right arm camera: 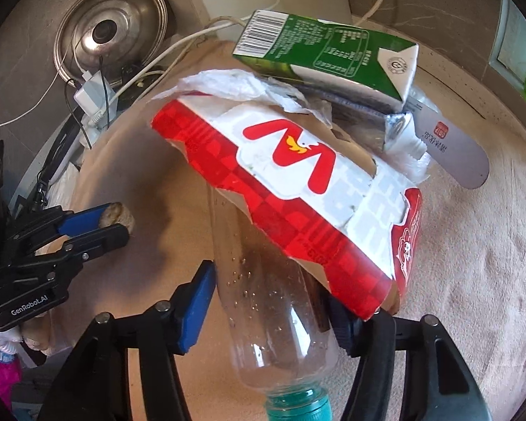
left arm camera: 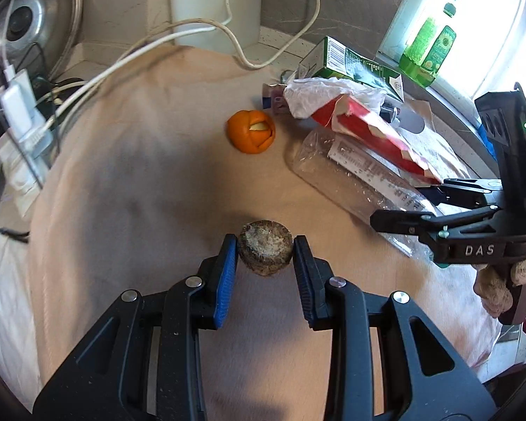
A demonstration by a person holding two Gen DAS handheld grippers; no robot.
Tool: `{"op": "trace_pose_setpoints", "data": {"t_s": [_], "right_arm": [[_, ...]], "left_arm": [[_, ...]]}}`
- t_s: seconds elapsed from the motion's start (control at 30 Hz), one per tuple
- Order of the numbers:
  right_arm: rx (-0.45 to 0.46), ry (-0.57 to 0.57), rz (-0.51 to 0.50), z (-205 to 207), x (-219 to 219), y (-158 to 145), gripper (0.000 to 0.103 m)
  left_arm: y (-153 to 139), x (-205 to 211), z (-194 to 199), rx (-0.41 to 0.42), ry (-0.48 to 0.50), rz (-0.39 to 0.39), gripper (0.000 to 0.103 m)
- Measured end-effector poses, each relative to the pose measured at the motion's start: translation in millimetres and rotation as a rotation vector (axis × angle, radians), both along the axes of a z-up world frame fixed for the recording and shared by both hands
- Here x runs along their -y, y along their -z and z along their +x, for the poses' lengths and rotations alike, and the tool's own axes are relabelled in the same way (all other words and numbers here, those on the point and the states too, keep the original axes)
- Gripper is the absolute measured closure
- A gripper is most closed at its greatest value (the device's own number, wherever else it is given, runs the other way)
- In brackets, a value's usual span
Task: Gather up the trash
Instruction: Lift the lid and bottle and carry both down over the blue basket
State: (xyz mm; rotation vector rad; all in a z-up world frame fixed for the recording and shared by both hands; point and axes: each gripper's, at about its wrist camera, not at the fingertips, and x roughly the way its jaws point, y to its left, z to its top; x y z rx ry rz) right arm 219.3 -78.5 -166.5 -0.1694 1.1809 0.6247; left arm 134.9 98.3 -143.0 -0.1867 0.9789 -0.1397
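Observation:
My left gripper (left arm camera: 265, 247) is shut on a small round brownish lump of trash (left arm camera: 265, 251), held just over the beige cloth (left arm camera: 140, 175). It also shows in the right wrist view (right arm camera: 117, 215). An orange peel (left arm camera: 251, 131) lies farther back. My right gripper (right arm camera: 270, 294) straddles a clear plastic bottle (right arm camera: 263, 301) with a teal cap; whether its pads (right arm camera: 196, 305) press on the bottle I cannot tell. A torn red and white carton (right arm camera: 298, 189) lies across the bottle. A green carton (right arm camera: 333, 56) and crumpled white paper (right arm camera: 235, 82) sit behind it.
White cables (left arm camera: 122, 66) and a charger block (left arm camera: 15, 105) lie at the left. A steel pot lid (right arm camera: 112, 35) leans at the back left. A green soap bottle (left arm camera: 431, 49) stands on the window sill. A grey card (right arm camera: 456, 147) lies at the right.

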Motion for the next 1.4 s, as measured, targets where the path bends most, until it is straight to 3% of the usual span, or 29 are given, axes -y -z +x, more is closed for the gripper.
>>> {"op": "trace_pose_setpoints", "data": {"t_s": [0.87,1.4], "right_arm": [[-0.001,0.000,0.179,-125,40,-47,0.046],[-0.021,-0.113,0.198,-206,53,-60,0.046]], "left_arm": [[-27,3,-110,0.058,-0.066,0.010,0.071],[-11,7,-189,0.020,-0.107,-0.026,0.071]]}}
